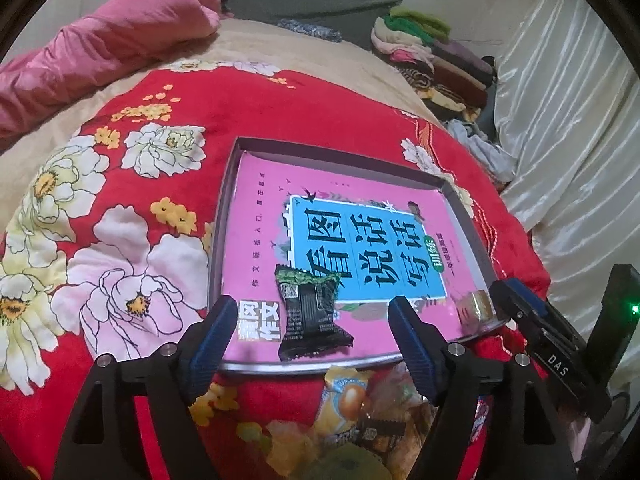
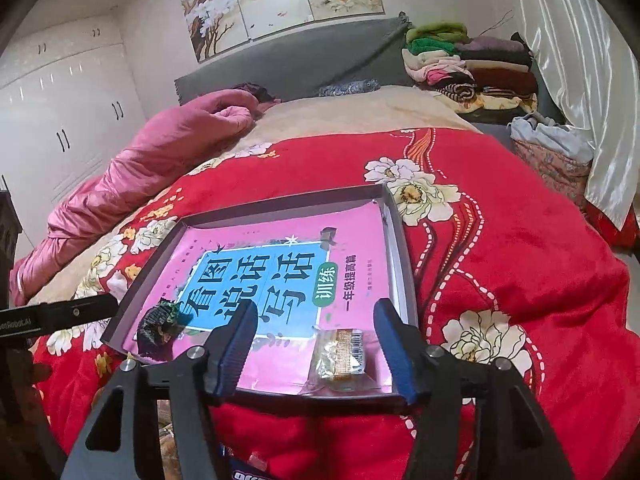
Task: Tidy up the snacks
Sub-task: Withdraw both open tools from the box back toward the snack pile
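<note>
Red plush fills the scene — a flowered blanket spread over the bed, with a pink quilt bunched along its far left edge. On the blanket sits a shallow grey tray, and a pink book with a blue title panel lies flat inside it, covering nearly the whole floor.

Over to the left gripper: its blue-padded jaws stand wide apart, nothing pressed between them, hovering above the tray's near left corner. Lying loose on the book right there, in the gap but clear of both pads, is the dark green-and-black snack packet.

Now the right gripper — jaws parted to a middling width, pads touching nothing, poised over the tray's near right corner. The small gold-wrapped snack rests on the book at that corner, closer to the right-hand pad but apart from it.

Just outside the tray's near edge, on the blanket, a loose heap of wrapped snacks — yellow and orange wrappers showing below the left gripper.
</note>
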Demonstrator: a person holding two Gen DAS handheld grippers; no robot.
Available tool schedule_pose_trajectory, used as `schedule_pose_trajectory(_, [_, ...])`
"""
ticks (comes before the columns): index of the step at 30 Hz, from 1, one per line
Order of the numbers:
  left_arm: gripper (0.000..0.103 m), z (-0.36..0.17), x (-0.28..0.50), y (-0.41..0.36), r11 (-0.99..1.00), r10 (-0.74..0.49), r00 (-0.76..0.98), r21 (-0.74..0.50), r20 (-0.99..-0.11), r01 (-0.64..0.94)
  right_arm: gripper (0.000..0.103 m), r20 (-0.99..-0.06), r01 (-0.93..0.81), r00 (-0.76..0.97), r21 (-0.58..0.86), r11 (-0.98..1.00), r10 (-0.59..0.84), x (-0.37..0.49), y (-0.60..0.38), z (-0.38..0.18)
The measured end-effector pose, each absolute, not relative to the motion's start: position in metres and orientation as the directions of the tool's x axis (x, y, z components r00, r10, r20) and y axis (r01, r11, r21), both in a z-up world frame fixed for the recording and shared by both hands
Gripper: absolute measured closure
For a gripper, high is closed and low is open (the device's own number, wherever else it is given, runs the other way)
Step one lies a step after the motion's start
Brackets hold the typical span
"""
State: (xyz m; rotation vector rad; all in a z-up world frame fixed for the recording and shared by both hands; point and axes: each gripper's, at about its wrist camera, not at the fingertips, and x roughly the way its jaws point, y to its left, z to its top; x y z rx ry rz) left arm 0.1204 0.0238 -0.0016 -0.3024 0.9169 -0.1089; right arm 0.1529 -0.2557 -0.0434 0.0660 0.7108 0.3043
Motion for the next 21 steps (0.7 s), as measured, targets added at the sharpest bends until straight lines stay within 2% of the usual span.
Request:
schedule_pose_trajectory(12, [0.024, 0.004, 0.105, 0.031, 0.953, -0.232, 0.594, -0.304, -0.77, -0.021, 0.037, -0.616, -0.287, 0.718, 0.165, 0.944, 0.326, 0.147, -0.253, -0.04])
schedule_pose_trajectory(16, [0.024, 0.008, 0.1, 0.034, 0.95, -0.241, 0.599, -0.313, -0.764, -0.017, 0.031, -0.606, -0.307, 0.72, 0.158, 0.938, 0.338, 0.142, -0.25, -0.038])
schedule_pose_trajectory(21, [0.024, 0.009, 0.095, 0.036, 0.951, -0.248, 0.594, -0.311, -0.765, -0.004, 0.03, -0.597, -0.319, 0.721, 0.166, 0.933, 0.352, 0.137, -0.251, -0.036])
